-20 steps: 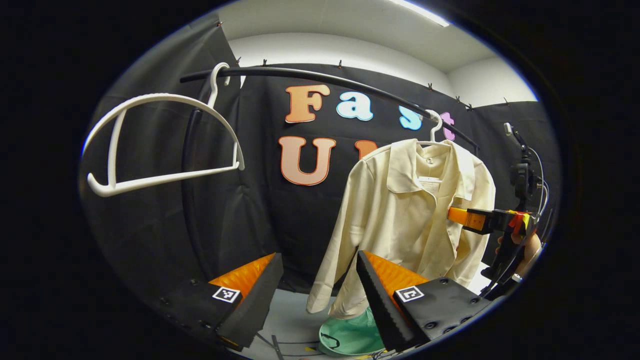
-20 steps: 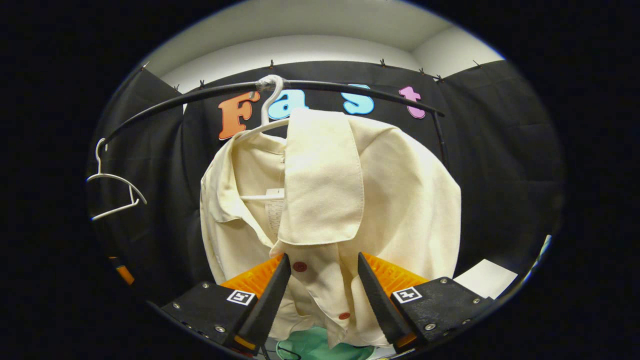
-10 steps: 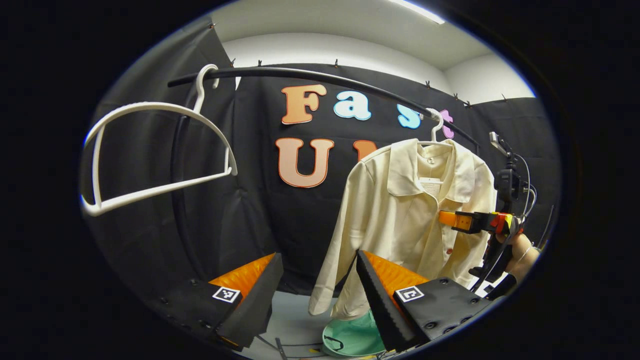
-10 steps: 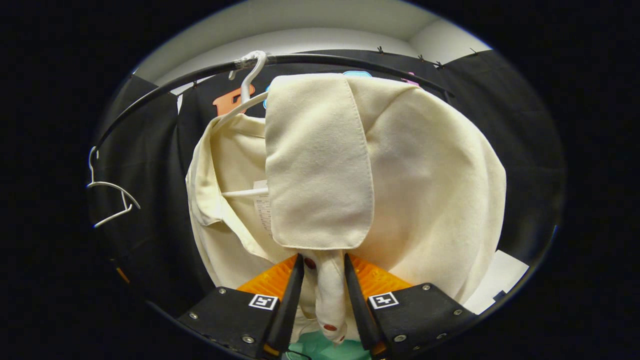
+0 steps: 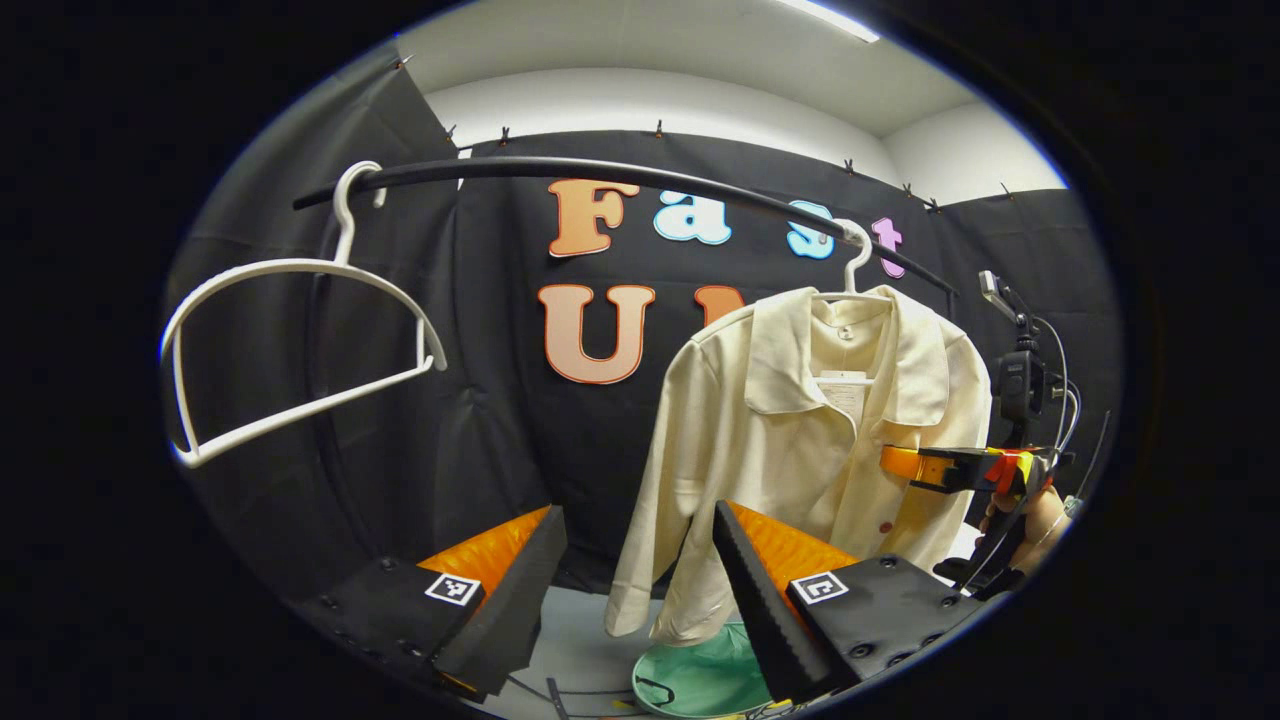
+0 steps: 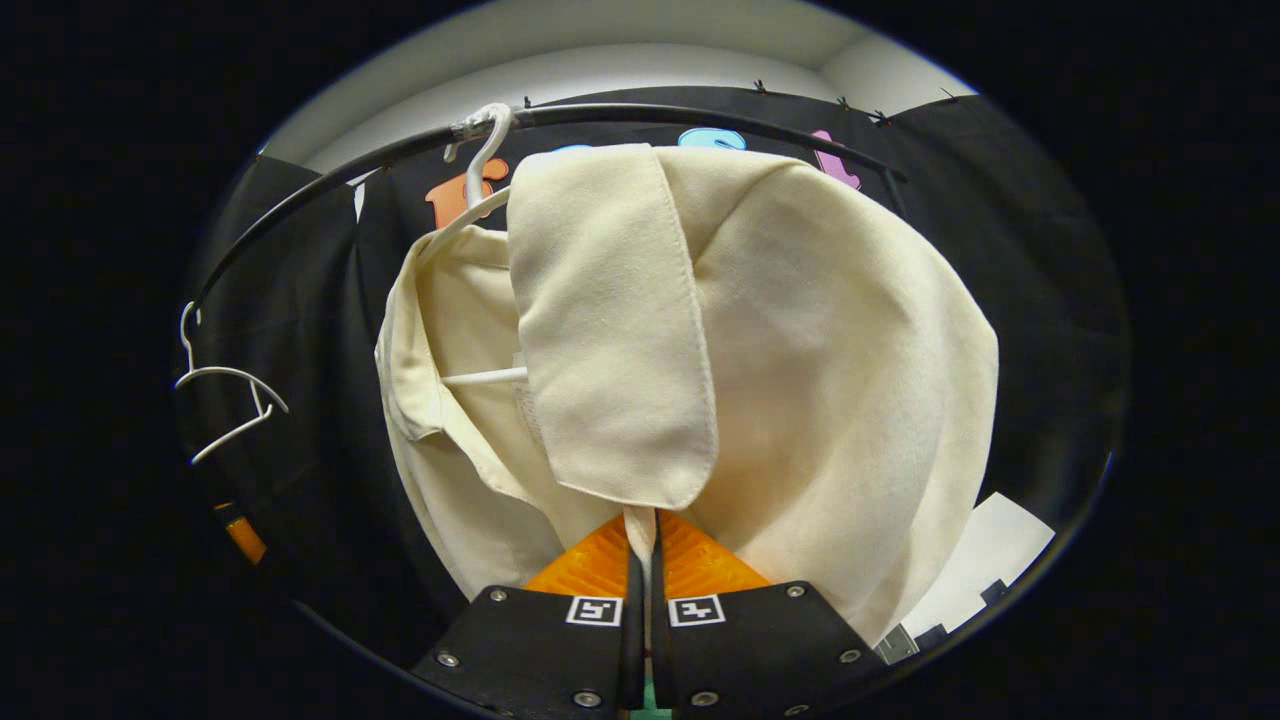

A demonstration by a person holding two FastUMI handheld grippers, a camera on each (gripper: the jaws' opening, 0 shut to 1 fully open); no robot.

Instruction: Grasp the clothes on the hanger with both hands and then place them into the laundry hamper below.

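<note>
A cream shirt (image 5: 800, 440) hangs on a white hanger (image 5: 852, 268) from the black rail (image 5: 620, 172). In the right gripper view the cream shirt (image 6: 800, 380) is very close, and my right gripper (image 6: 640, 540) is shut on its front edge just below the collar flap. That same gripper (image 5: 905, 463) shows in the left gripper view, pinching the shirt's front at chest height. My left gripper (image 5: 640, 545) stands open to the left of the shirt, apart from it, with nothing between its fingers. The green laundry hamper (image 5: 700, 680) sits on the floor under the shirt.
An empty white hanger (image 5: 290, 350) hangs at the left end of the rail; it appears again as the empty hanger (image 6: 225, 410) in the right gripper view. A hand (image 5: 1035, 510) holds the right gripper. A camera on a stand (image 5: 1020, 380) rises at the right.
My right gripper has closed from wide open onto the shirt's front edge. The left gripper has shifted slightly; the shirt sits a little further left in its view.
</note>
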